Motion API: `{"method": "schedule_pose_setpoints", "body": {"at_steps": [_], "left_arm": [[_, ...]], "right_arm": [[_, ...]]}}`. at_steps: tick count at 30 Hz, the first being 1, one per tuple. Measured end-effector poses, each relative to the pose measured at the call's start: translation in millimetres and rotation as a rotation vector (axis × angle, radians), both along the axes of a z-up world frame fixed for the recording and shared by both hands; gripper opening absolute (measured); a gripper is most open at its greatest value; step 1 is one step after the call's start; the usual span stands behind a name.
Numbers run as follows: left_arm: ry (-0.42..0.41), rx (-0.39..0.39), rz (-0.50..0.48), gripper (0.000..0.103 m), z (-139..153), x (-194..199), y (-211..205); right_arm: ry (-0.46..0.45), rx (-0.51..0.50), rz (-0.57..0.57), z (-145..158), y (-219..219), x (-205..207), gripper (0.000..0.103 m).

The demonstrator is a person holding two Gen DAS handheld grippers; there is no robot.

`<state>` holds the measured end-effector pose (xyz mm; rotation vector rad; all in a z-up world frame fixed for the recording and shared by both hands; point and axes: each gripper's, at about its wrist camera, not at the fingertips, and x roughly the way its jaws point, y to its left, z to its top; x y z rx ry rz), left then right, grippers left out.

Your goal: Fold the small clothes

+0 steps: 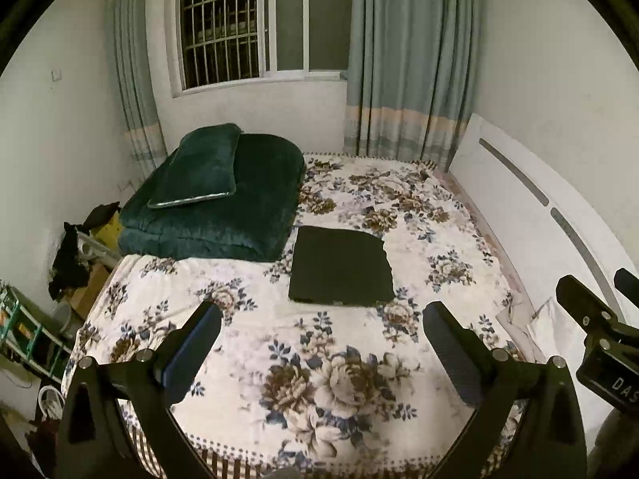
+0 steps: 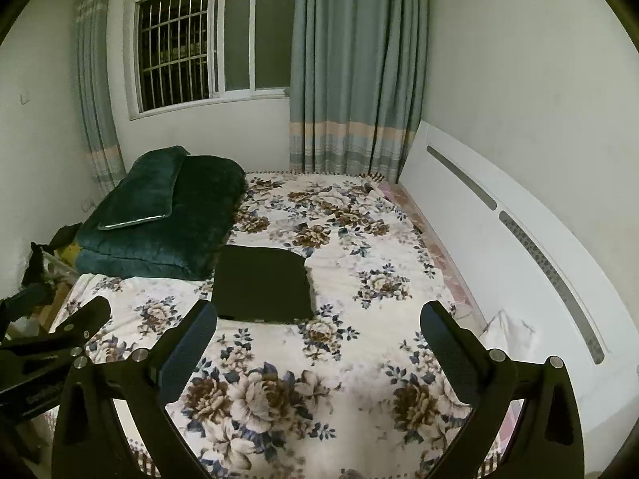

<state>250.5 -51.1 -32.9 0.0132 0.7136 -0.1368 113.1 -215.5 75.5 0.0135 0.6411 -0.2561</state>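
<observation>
A black garment (image 1: 340,266) lies folded in a flat rectangle on the flowered bed sheet (image 1: 247,311), in the middle of the bed. It also shows in the right wrist view (image 2: 261,285). My left gripper (image 1: 322,315) is open and empty, held above the near part of the bed, short of the garment. My right gripper (image 2: 318,317) is open and empty too, to the right of the left one, its left finger close to the garment's near edge in the picture. The right gripper shows at the right edge of the left wrist view (image 1: 599,311).
A dark green folded quilt (image 1: 223,207) with a green pillow (image 1: 199,167) on it lies at the far left of the bed. A white headboard (image 2: 519,231) runs along the right. Curtains (image 1: 407,64) and a barred window (image 1: 223,24) stand behind. Clutter (image 1: 72,255) sits on the floor left.
</observation>
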Motion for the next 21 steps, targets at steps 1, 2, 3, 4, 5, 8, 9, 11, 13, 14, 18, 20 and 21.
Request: {"method": "schedule_pose_setpoints", "body": {"at_steps": [1,2,3,4,5,8,9,11,13,14,18,20,21], "left_arm": [[0.001,0.000,0.001,0.103,1,-2,1],[-0.002,0.003,0.003,0.103,2,-5,1],[-0.003,0.004,0.002,0.103,2,-8,2],[-0.002,0.001,0.003,0.103,3,-10,2],[-0.004,0.003,0.005,0.103,3,-11,3],[-0.007,0.003,0.010,0.103,4,-14,3],[-0.009,0.002,0.014,0.103,5,-16,3],[-0.017,-0.001,0.017,0.103,6,-16,4],[-0.018,0.000,0.026,0.103,7,-18,5],[-0.024,0.003,0.032,0.103,8,-18,4],[-0.034,0.009,0.044,0.103,9,-21,5],[-0.033,0.006,0.042,0.103,9,-21,6],[-0.035,0.009,0.044,0.103,9,-21,6]], "right_arm": [[0.000,0.002,0.000,2,0,-4,0.103],[-0.001,0.003,-0.002,4,1,-8,0.103],[-0.001,0.003,-0.001,5,0,-8,0.103],[-0.004,0.004,-0.003,6,-1,-10,0.103],[-0.004,0.006,-0.002,7,-2,-9,0.103],[-0.006,0.006,-0.002,8,-4,-10,0.103],[-0.007,0.001,-0.001,8,-5,-9,0.103],[-0.010,0.001,-0.001,9,-4,-10,0.103],[-0.009,0.004,0.003,11,-3,-11,0.103],[-0.009,0.000,0.002,11,-3,-11,0.103],[-0.012,0.004,0.004,12,-4,-13,0.103],[-0.010,0.005,0.007,13,-3,-13,0.103],[-0.012,0.003,0.008,14,-3,-14,0.103]]}}
